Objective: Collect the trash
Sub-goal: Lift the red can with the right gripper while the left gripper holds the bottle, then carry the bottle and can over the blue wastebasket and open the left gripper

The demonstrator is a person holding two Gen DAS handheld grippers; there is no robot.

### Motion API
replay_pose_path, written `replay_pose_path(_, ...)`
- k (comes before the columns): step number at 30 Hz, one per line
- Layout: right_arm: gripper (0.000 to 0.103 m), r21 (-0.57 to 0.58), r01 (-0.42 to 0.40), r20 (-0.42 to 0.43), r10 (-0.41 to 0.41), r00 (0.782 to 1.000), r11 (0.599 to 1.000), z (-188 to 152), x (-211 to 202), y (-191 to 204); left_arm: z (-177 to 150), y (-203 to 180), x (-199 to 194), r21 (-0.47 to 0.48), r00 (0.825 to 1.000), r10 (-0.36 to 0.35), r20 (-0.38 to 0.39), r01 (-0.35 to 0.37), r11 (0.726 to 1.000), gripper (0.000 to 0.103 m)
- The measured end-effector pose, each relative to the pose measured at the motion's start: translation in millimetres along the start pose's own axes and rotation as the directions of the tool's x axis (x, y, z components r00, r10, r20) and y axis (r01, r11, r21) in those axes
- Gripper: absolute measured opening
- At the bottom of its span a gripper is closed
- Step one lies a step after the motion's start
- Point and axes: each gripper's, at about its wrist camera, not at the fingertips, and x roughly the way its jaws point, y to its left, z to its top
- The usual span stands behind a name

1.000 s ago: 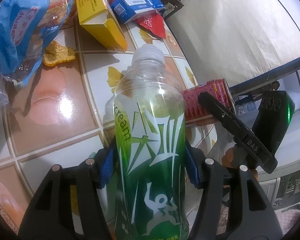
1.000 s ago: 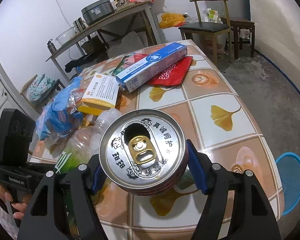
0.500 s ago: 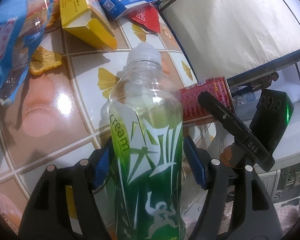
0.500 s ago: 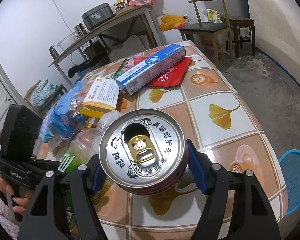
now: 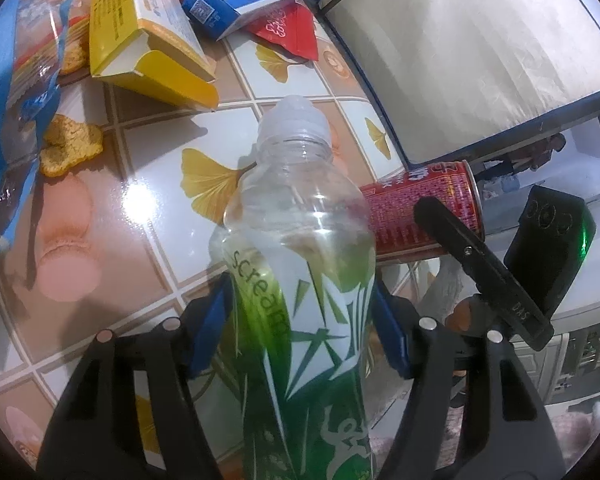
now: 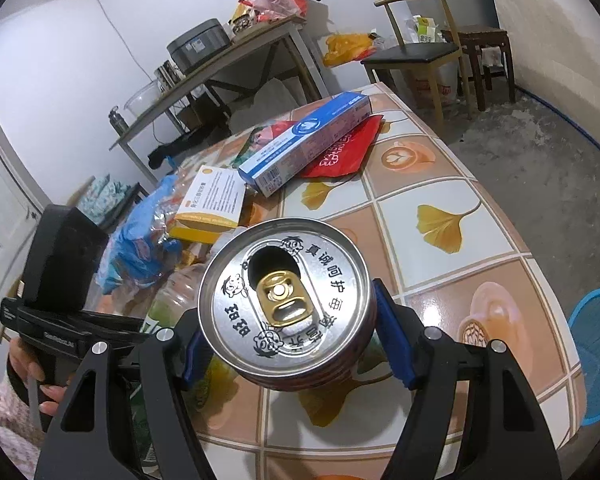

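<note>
left tongs [image 5: 300, 320]: mine, clamped on the green-label bottle [image 5: 300, 280], blue pads on both sides of its body.
bottle axis: long axis runs fwd along the fingers, cap end away from me, held over the tiled table [image 5: 140, 208].
right tongs [image 6: 296, 340]: clamped on the red can [image 6: 284, 300], opened top facing the cam.
key relation: blue bin [image 6: 596, 352] sits on the floor off the table edge, to the right of the can; right hand looks nearer, so i'd drop the can first.
left on table: yellow box [image 5: 140, 36], blue box [image 5: 244, 0], red packet [image 5: 288, 32].
</note>
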Motion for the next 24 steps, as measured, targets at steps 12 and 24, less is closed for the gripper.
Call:
replay_pose_path(12, 0.068, 0.048, -0.048, 0.035, 0.046, 0.998, 0.998, -2, -14, -20, -2, -7, 6, -0.028, 1.0, 0.002, 0.021, -0.002, 1.0, 0.062)
replay_pose_path(24, 0.068, 0.072, -0.102, 0.122, 0.093, 0.988, 0.992, -6, -45, -44, -2, -44, -2, 0.032, 0.998, -0.008, 0.069, 0.006, 0.999, 0.062)
